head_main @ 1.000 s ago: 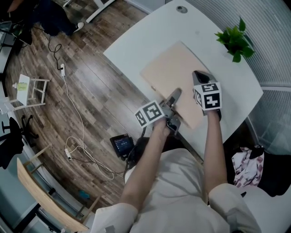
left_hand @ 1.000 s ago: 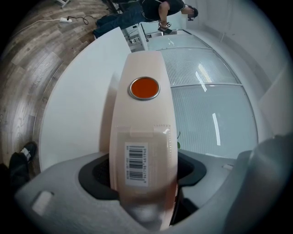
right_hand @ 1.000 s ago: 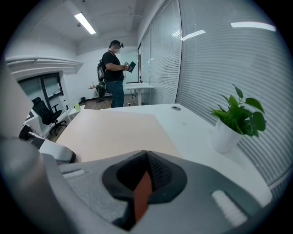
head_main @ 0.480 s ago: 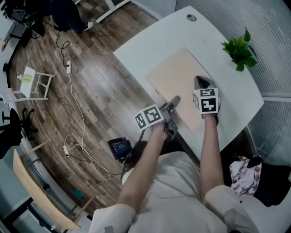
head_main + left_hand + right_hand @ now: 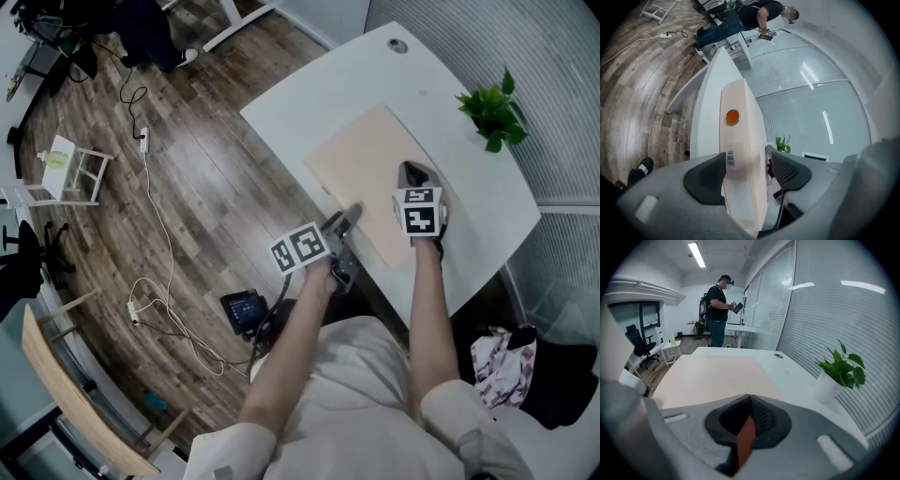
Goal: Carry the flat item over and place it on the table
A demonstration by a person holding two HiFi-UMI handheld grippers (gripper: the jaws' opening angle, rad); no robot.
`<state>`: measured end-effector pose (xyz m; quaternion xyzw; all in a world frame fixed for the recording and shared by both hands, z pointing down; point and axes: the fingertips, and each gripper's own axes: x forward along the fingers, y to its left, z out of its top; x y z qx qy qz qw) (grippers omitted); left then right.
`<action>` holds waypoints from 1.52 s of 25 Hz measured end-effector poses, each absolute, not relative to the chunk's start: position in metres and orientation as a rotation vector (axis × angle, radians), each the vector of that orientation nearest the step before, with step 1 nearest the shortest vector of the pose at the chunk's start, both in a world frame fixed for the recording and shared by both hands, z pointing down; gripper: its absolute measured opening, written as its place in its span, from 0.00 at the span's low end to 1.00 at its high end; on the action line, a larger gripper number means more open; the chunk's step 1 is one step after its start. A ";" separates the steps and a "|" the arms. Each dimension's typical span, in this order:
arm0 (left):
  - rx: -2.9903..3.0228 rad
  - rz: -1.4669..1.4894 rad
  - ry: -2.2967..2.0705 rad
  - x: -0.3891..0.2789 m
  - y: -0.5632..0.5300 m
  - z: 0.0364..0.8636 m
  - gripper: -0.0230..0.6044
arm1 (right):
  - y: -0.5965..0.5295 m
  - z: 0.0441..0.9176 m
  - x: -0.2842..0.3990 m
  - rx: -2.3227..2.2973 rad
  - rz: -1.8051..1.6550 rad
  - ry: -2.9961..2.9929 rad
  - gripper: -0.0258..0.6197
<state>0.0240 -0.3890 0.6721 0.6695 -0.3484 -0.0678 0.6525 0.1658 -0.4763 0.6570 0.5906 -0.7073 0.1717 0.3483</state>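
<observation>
A flat beige board (image 5: pixel 370 169) lies on the white table (image 5: pixel 309 84), its near corner by the table's front edge. My left gripper (image 5: pixel 343 221) is at the board's near-left edge. In the left gripper view the board (image 5: pixel 740 136), with a barcode label and an orange sticker, runs between the jaws, and the left gripper (image 5: pixel 749 171) is shut on it. My right gripper (image 5: pixel 415 176) rests over the board's near-right part. In the right gripper view the right gripper (image 5: pixel 750 416) is shut, with the board (image 5: pixel 712 376) spread out beyond it.
A small potted plant (image 5: pixel 492 103) stands at the table's far right, close to the board's right edge (image 5: pixel 839 369). Wooden floor on the left holds a white cable (image 5: pixel 155 225), a small device (image 5: pixel 246 302) and a white stool (image 5: pixel 66 173). A person (image 5: pixel 718 310) stands far back.
Both grippers have kept their places on the board. The head camera has shifted a little, and the board sits about where it was on the table.
</observation>
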 end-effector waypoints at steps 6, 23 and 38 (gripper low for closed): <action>1.856 0.042 -0.876 0.010 -0.388 0.640 0.53 | -0.466 0.645 0.164 1.590 0.592 -1.852 0.04; 2.465 0.287 -0.967 -0.004 -0.282 0.535 0.53 | -0.288 0.551 0.124 1.929 0.658 -1.998 0.04; 2.650 0.236 -1.159 -0.036 -0.186 0.487 0.26 | -0.153 0.521 0.089 2.043 0.613 -2.090 0.04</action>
